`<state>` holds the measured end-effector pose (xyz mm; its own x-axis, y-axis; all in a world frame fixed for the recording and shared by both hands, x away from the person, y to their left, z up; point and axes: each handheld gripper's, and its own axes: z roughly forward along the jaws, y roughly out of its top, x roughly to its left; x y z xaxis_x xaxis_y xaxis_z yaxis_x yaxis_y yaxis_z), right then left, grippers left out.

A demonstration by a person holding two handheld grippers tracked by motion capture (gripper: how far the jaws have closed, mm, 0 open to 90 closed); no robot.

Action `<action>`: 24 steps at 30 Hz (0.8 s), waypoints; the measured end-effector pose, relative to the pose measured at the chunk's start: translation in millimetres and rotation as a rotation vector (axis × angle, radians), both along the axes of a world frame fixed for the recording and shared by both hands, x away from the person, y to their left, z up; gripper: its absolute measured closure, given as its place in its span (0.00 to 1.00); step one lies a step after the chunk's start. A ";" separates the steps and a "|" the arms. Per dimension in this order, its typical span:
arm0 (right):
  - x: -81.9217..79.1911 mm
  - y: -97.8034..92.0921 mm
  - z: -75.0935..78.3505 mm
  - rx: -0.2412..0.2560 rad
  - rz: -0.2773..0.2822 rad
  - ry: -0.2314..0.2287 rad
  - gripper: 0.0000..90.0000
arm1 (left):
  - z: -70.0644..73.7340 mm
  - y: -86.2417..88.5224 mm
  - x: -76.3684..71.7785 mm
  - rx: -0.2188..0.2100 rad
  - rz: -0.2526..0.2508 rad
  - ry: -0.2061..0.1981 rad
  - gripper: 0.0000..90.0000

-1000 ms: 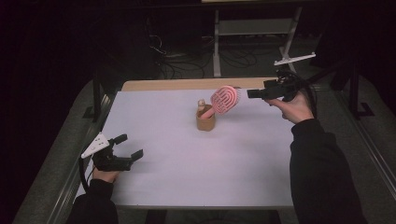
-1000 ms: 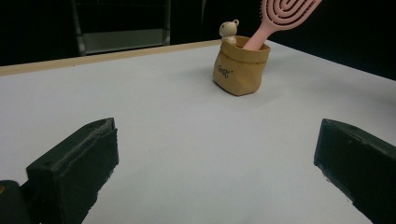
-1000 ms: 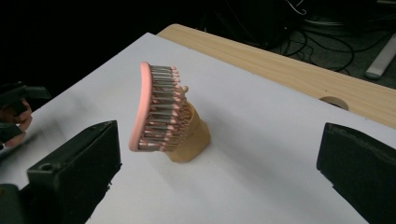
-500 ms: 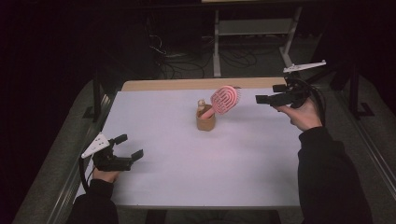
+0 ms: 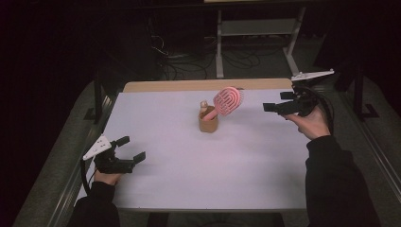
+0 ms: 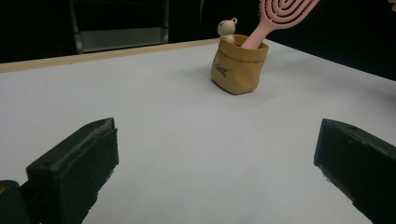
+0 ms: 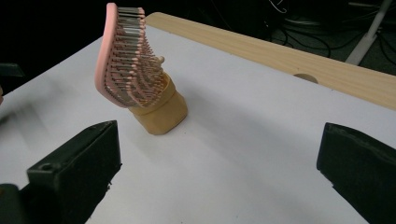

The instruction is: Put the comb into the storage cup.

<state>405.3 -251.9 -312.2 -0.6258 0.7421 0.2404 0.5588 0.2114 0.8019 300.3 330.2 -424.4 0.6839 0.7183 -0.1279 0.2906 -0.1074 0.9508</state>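
The right gripper (image 5: pixel 279 105) has drawn back from the brush (image 5: pixel 228 100) since a second ago and now hovers at the table's (image 5: pixel 189 156) right edge, further right and well apart from the brush it was close to before. Its jaws stand wide apart with nothing between them. The left gripper (image 5: pixel 130 151) has stayed near the front left corner, low over the table, jaws also wide apart and holding nothing.

The brush, pink, stands handle-down in a small tan pouch (image 5: pixel 208 124) near the middle of the table, toward the far side. Its head leans up and to the right, bristles facing the right gripper. A small bear figure (image 6: pixel 227 29) peeks out of the pouch beside the handle.

Bare white tabletop lies all around the pouch, with wide room on every side. A wooden strip (image 5: pixel 189 85) runs along the far edge. Beyond it, on the dark floor, are cables (image 5: pixel 179 59) and a white frame (image 5: pixel 255 28).
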 end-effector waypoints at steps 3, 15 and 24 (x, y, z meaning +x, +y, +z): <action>-3.0 -1.4 -4.1 -0.009 -0.006 0.003 0.00 | 0.3 1.0 -0.1 -0.003 0.002 -0.002 0.00; -19.6 -6.8 -26.2 -0.026 0.007 0.015 0.00 | -0.7 1.2 0.0 0.001 0.002 0.002 0.00; -30.0 -16.5 -43.6 -0.014 -0.003 0.026 0.00 | -0.7 1.4 0.0 0.003 0.002 0.002 0.00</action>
<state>375.2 -268.4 -355.7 -0.6170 0.7475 0.2460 0.5801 0.2208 0.7841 300.3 331.6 -425.2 0.6825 0.7198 -0.1270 0.2927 -0.1098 0.9499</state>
